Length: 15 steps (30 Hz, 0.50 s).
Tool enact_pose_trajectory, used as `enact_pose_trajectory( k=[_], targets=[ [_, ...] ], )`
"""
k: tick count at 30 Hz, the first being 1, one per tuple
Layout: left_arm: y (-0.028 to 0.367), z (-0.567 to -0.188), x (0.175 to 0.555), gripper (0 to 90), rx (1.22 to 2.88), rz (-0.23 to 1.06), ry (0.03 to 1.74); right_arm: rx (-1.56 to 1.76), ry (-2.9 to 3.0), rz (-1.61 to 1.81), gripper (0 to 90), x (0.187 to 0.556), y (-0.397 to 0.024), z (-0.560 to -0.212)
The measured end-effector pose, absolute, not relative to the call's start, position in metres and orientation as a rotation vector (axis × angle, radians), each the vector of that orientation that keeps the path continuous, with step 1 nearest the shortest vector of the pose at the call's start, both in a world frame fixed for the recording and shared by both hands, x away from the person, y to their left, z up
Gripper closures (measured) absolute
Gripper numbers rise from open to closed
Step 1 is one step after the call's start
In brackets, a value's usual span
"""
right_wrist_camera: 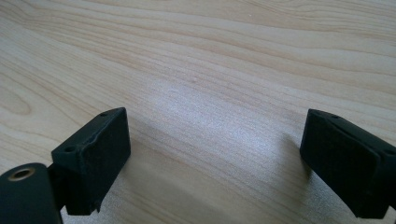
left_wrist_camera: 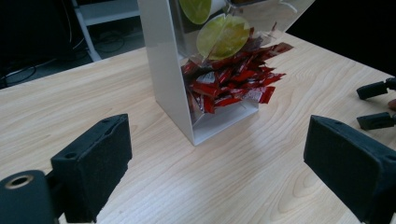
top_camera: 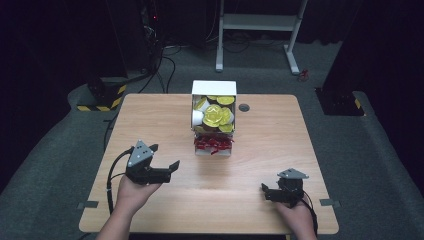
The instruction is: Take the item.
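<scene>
Holding both jaws wide and empty, the left gripper [top_camera: 162, 162] and right gripper [top_camera: 272, 192] sit near the table's [top_camera: 150, 107] front edge, and a careless push could tip the tall white box [top_camera: 214, 117] of red packets [top_camera: 213, 143] by the back edge

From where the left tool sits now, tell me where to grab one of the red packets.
Take a red packet by the end sticking out of the dispenser at its open front, coming in low from the table side. Those ends fan outward clear of the pile, so the open left tool can likely pinch one.
</scene>
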<state>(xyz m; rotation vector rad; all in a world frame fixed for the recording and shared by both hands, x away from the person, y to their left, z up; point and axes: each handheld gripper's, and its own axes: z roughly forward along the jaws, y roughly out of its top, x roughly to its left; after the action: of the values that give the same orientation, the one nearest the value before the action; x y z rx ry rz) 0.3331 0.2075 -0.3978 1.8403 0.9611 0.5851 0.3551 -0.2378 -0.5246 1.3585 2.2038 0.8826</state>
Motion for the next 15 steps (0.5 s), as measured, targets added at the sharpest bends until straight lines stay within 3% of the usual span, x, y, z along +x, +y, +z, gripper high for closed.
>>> enact_pose_trajectory(
  k=[15],
  targets=[
    [0.191, -0.382, 0.345, 8.6, 1.850, 0.580, 0.922, 1.355, 2.204, 0.884, 8.6, 0.355, -0.238, -0.525]
  ],
)
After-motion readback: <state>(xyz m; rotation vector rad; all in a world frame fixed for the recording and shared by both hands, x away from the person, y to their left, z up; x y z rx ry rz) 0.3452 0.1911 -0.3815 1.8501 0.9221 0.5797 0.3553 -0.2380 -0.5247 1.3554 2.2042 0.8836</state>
